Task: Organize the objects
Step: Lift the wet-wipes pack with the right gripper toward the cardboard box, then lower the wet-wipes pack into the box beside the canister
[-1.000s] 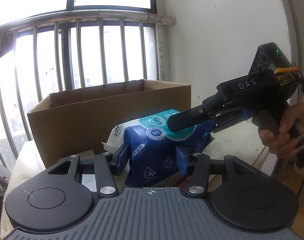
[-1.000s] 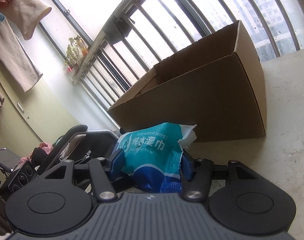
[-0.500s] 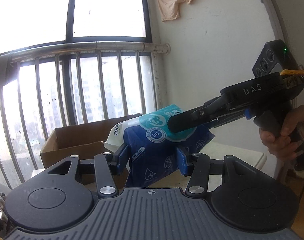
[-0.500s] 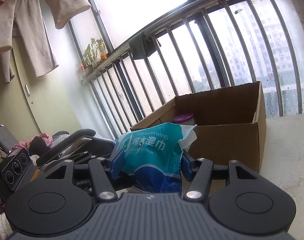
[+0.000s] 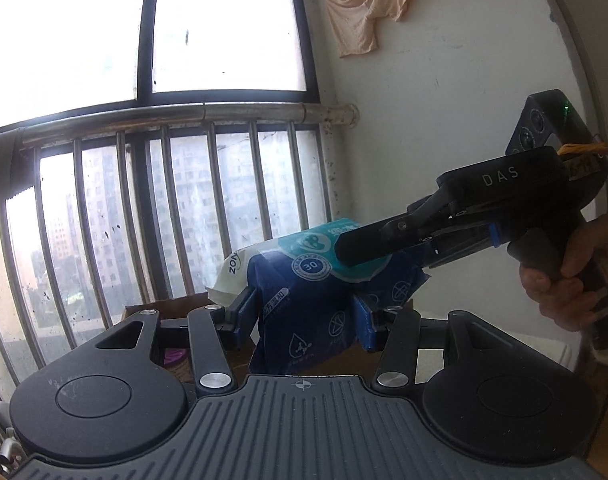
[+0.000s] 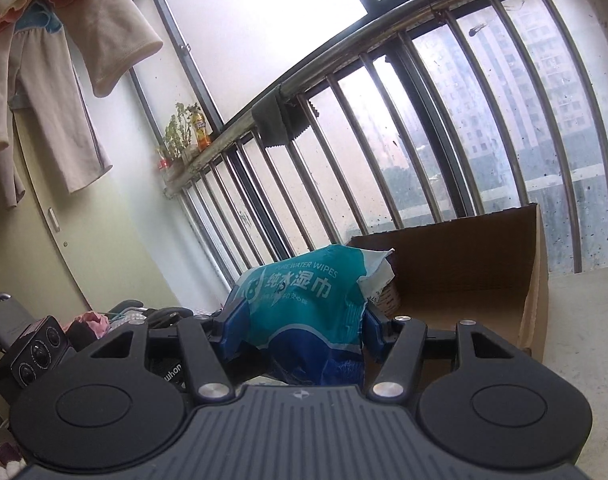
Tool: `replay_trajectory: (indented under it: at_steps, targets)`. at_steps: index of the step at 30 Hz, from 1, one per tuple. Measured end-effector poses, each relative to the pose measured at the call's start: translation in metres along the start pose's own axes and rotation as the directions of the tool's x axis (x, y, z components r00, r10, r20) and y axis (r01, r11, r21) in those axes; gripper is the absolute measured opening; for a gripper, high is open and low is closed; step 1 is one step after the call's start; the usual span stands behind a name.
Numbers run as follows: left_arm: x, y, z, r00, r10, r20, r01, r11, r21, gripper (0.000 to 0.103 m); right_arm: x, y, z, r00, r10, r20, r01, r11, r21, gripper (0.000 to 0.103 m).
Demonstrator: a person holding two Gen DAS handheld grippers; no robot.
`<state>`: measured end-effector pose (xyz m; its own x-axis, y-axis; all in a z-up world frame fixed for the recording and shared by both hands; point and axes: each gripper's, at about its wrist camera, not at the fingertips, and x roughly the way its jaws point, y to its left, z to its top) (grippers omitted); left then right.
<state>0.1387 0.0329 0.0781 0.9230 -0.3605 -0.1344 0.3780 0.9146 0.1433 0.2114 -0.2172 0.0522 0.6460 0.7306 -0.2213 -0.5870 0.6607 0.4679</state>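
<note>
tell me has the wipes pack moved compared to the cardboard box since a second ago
Yes, upward. In the right wrist view the wipes pack, clamped by both grippers, now sits level with the cardboard box opening; earlier it was low against the box's front wall.

Both black grippers, left gripper (image 5: 305, 312) and right gripper (image 6: 300, 326), are showing blue pads (image 5: 363, 322), silver screws and "DAS" lettering.

An open cardboard box (image 6: 531, 280) sits on what looks like a pale stone ledge (image 6: 583, 320).
</note>
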Motion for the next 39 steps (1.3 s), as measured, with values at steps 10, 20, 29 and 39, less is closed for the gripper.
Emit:
replay_trajectory:
  at_steps: [10, 20, 29, 39]
  targets:
    - [0.111, 0.073, 0.021, 0.962, -0.129, -0.24, 0.105, 0.988, -0.111, 0.049, 0.08, -0.074, 0.056, 0.988, -0.076, -0.137, 0.102, 0.975, 0.199, 0.063]
    - [0.191, 0.1, 0.012, 0.857, -0.143, -0.496, 0.097, 0.988, -0.117, 0.049, 0.148, -0.126, 0.063, 0.925, -0.18, -0.335, 0.301, 0.886, 0.353, 0.062]
    - [0.223, 0.106, -0.008, 0.764, -0.056, -0.643, 0.001, 0.996, -0.086, 0.048, 0.203, -0.149, 0.053, 0.867, -0.222, -0.447, 0.419, 0.812, 0.408, 0.062]
    - [0.241, 0.095, -0.018, 0.7, 0.089, -0.709, 0.003, 0.992, 0.127, 0.032, 0.217, -0.164, 0.045, 0.857, -0.223, -0.465, 0.437, 0.792, 0.426, 0.062]
